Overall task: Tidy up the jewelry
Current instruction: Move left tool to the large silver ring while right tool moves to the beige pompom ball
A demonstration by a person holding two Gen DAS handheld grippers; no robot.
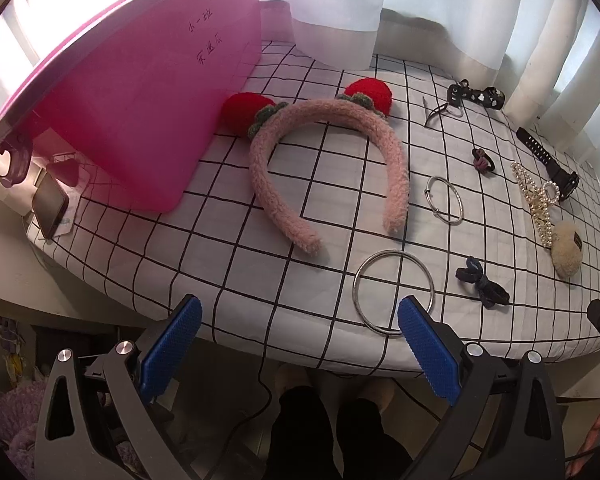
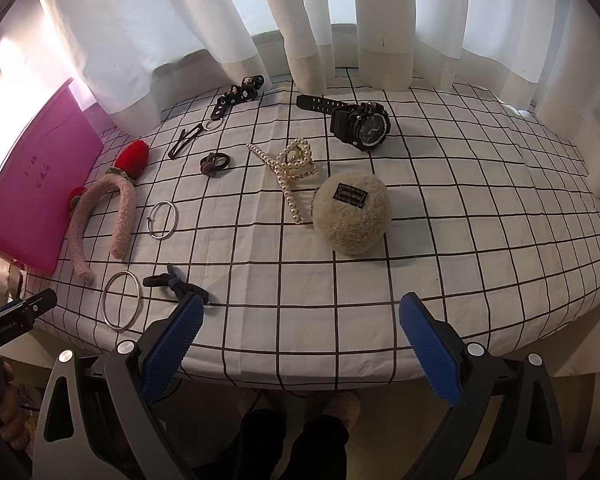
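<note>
My left gripper [image 1: 300, 320] is open and empty at the table's near edge, its right finger beside a large silver ring [image 1: 394, 292]. A fuzzy pink headband [image 1: 324, 172] with red pompoms lies ahead, next to a pink box [image 1: 132, 112]. My right gripper [image 2: 300, 320] is open and empty over the near edge. Ahead of it lie a beige fuzzy clip [image 2: 351, 218], a pearl claw clip [image 2: 294, 172], a black watch [image 2: 358, 122], a thin silver bangle [image 2: 164, 219], a dark bow hair tie [image 2: 176, 284], the large ring [image 2: 122, 300] and the headband [image 2: 104, 220].
A grid-pattern cloth [image 2: 440, 220] covers the table. White curtains [image 2: 260, 12] hang along the far side. A brown hair tie [image 2: 214, 163], a dark hair pin [image 2: 184, 142] and a black strap with a key ring [image 2: 236, 94] lie at the back. A phone [image 1: 48, 206] leans left of the box.
</note>
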